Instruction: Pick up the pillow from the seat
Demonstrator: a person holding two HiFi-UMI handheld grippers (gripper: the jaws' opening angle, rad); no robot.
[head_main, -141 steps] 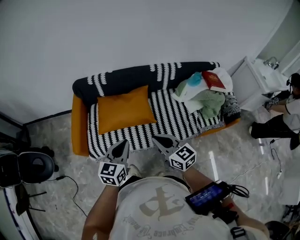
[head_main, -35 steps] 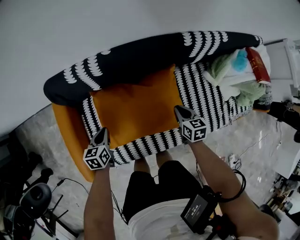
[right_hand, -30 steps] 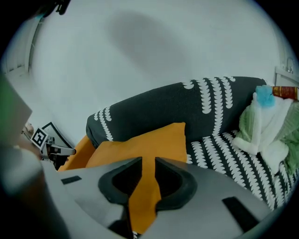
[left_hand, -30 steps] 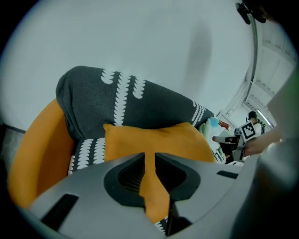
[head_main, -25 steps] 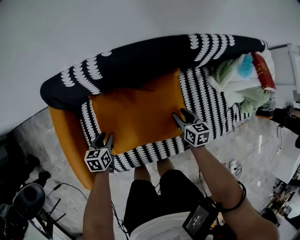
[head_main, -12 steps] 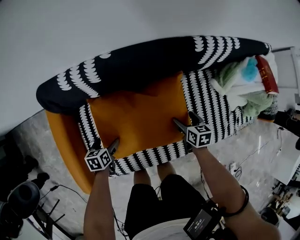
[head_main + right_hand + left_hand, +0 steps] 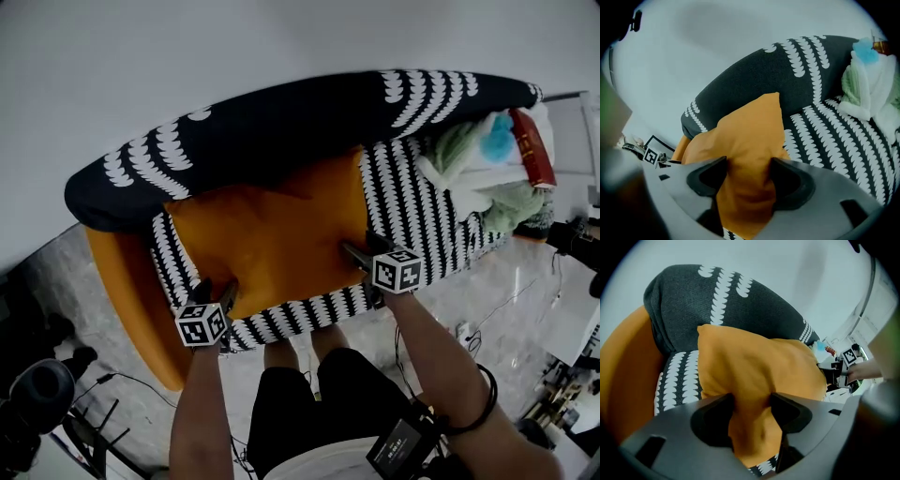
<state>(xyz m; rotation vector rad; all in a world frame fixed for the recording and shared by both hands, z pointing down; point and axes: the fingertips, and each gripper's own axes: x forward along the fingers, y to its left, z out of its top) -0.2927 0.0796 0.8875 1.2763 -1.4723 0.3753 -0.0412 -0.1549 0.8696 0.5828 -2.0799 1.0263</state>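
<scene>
The orange pillow (image 7: 272, 234) lies on the black-and-white seat (image 7: 412, 202) of a small sofa and leans on its dark backrest (image 7: 281, 122). My left gripper (image 7: 216, 287) is at the pillow's near left corner, and its jaws are closing with a fold of orange cloth bunched between them (image 7: 751, 404). At the near right corner my right gripper (image 7: 360, 249) is also closing, its jaws pressing on a fold of the pillow (image 7: 749, 171). Both folds fill the gap between the jaws. The pillow (image 7: 754, 362) still rests on the seat.
A heap of green and white clothes (image 7: 478, 183) with a red book (image 7: 532, 145) fills the sofa's right end. The sofa's orange arm (image 7: 117, 281) is at the left. Behind is a pale wall; the person's legs stand in front of the seat.
Both grippers have slid forward onto the pillow's near corners. Their jaws spread wide, then came together on the cloth, which now bunches up between them.
</scene>
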